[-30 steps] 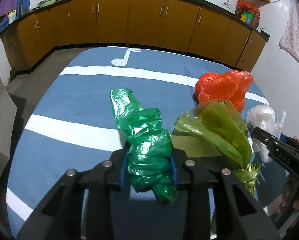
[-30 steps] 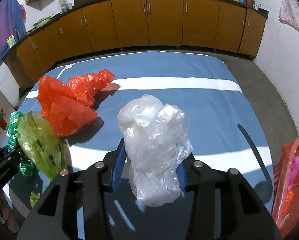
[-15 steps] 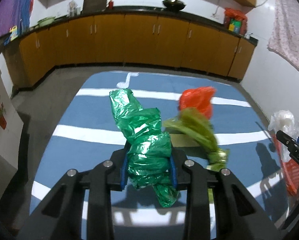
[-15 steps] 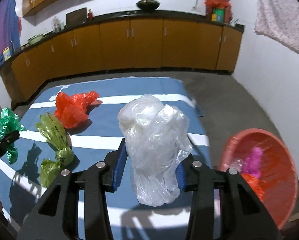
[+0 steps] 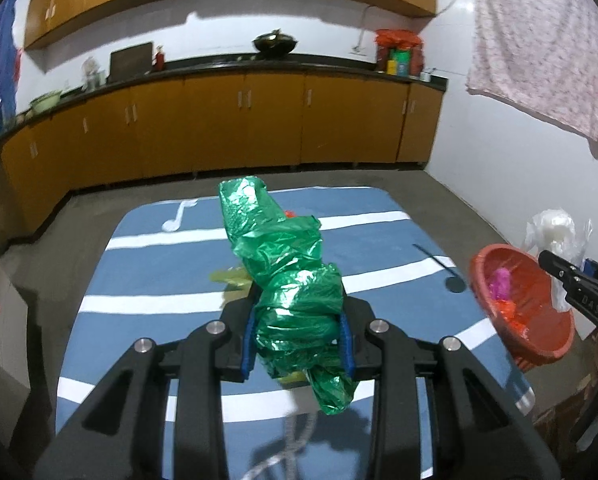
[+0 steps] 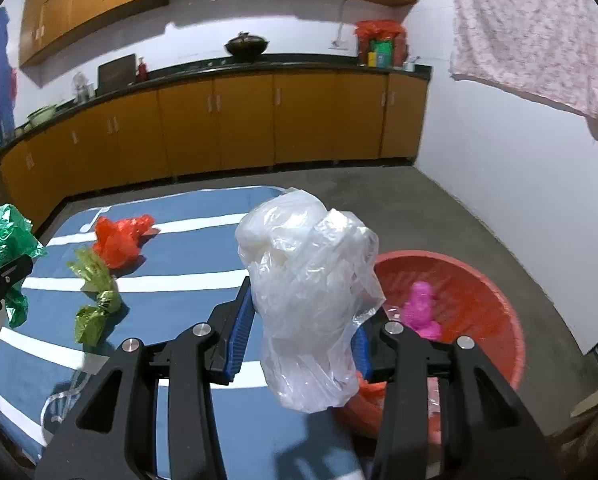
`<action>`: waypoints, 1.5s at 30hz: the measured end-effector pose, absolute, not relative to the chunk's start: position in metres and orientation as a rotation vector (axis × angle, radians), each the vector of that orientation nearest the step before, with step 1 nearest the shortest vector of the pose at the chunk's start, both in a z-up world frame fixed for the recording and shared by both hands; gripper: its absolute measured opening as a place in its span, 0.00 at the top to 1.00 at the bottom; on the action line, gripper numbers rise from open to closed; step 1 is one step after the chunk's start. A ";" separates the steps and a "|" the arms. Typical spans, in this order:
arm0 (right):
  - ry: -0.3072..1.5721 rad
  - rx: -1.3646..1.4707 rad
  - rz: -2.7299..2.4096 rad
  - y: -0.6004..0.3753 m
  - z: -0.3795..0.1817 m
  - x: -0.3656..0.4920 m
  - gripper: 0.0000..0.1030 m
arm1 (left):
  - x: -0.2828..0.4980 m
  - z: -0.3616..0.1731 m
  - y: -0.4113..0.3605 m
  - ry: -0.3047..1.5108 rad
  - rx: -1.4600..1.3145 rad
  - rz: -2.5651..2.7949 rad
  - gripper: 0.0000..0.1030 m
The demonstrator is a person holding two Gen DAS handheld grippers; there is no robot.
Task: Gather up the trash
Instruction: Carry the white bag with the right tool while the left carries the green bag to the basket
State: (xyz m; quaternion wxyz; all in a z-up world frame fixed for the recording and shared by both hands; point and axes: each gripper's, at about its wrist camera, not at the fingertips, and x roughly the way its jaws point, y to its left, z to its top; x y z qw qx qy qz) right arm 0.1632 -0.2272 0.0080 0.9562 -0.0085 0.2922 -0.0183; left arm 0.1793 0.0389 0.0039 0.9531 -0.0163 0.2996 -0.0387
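Over the blue striped mat [image 6: 203, 280], the left tool [image 5: 297, 338] is clamped on a crumpled green bag [image 5: 287, 276] and should be carried rightward, high enough to clear the rim of the red basin [image 6: 499, 300]. Beside it, the right tool [image 6: 301, 338] pinches a clear white bag [image 6: 315, 300] near that basin; I'd let go only once each bag hangs squarely over the bowl.

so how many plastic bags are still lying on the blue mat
2: an orange-red bag near the mat's far left, and an olive-green bag just in front of it. Others may be hidden behind the held bags.
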 end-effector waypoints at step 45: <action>0.596 0.093 -0.258 -0.333 -0.008 0.131 0.58 | 0.194 -0.007 -0.124 0.666 0.088 -0.361 0.69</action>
